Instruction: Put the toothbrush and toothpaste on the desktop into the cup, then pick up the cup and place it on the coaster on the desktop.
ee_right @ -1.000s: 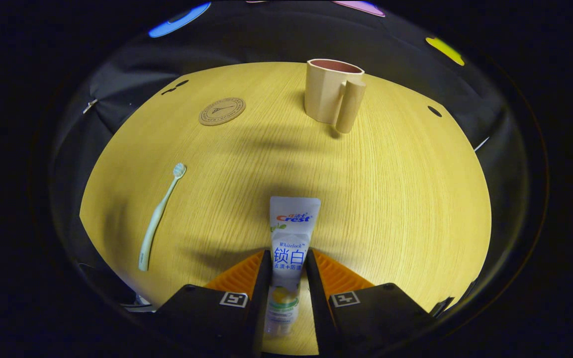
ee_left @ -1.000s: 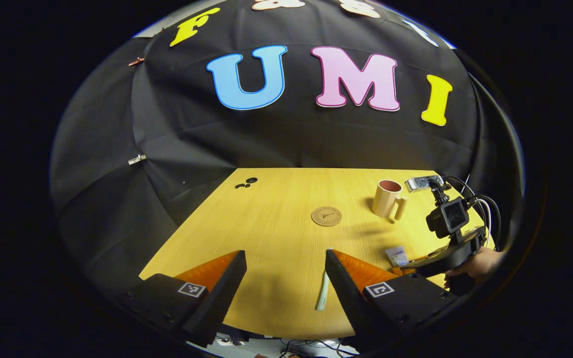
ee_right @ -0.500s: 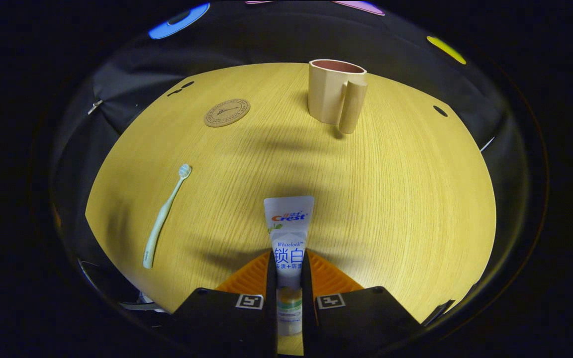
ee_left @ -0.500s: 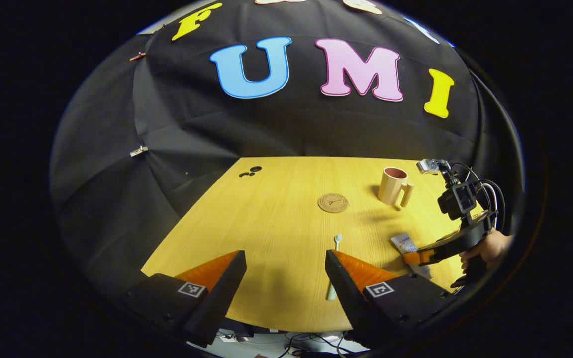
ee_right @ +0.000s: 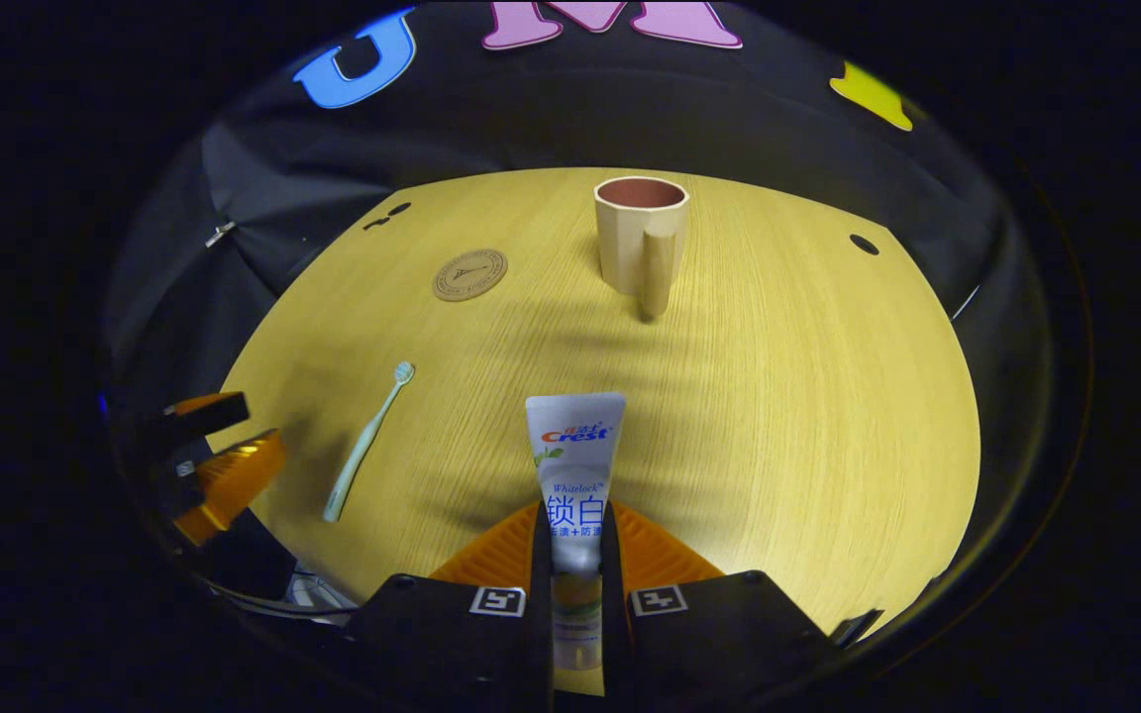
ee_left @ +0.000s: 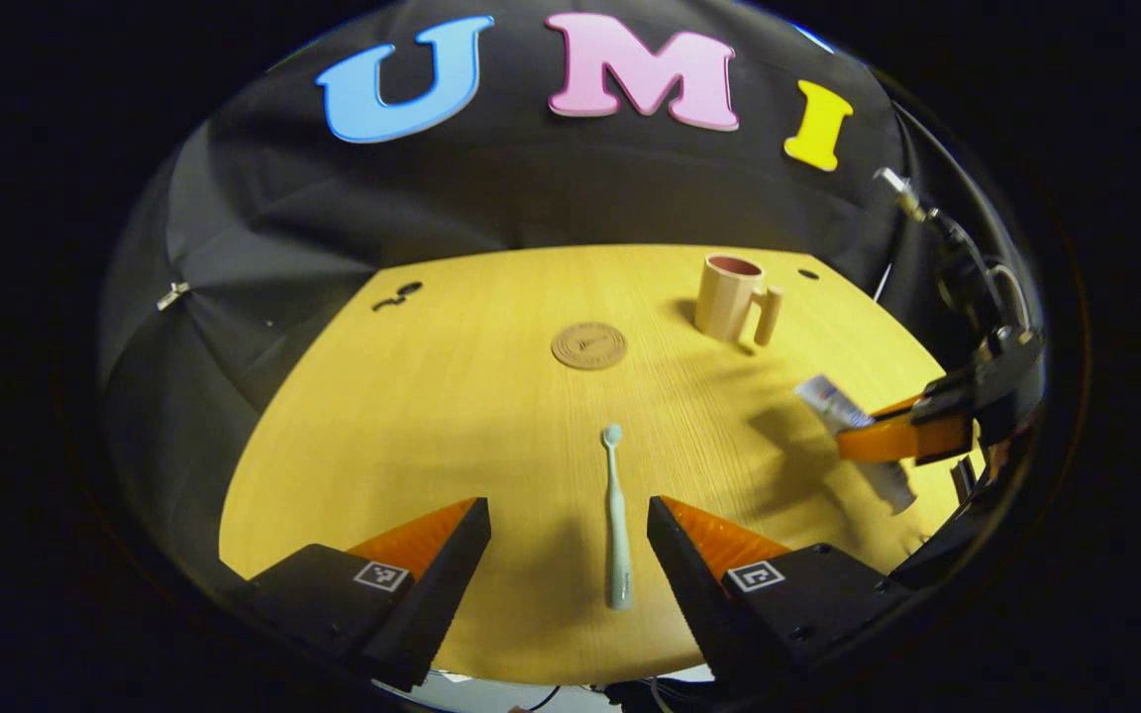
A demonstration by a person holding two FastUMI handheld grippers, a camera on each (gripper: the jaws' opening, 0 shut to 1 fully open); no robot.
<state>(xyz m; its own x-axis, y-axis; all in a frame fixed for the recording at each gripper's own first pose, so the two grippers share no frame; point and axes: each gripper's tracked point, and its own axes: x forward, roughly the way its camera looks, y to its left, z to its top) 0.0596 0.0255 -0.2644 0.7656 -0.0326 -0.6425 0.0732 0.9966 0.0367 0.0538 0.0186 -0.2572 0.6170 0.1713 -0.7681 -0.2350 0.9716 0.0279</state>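
Toothpaste (ee_right: 574, 465), pinched near its cap end by the right gripper (ee_right: 575, 555) and held short of the cup (ee_right: 638, 233), could be dropped if squeezed loosely, while the toothbrush (ee_left: 615, 520) is lined up between the spread left gripper (ee_left: 568, 545).

Toothpaste (ee_right: 575, 465) now lifted off table; toothbrush (ee_left: 615, 525) newly between left gripper (ee_left: 568, 540) fingers.

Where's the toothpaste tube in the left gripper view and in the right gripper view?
Left gripper view: toothpaste tube at the right edge, held off the desktop by the right gripper.
Right gripper view: bottom centre, clamped between that gripper's own fingers.
Shared landmark: the cup stands beyond the tube in both.
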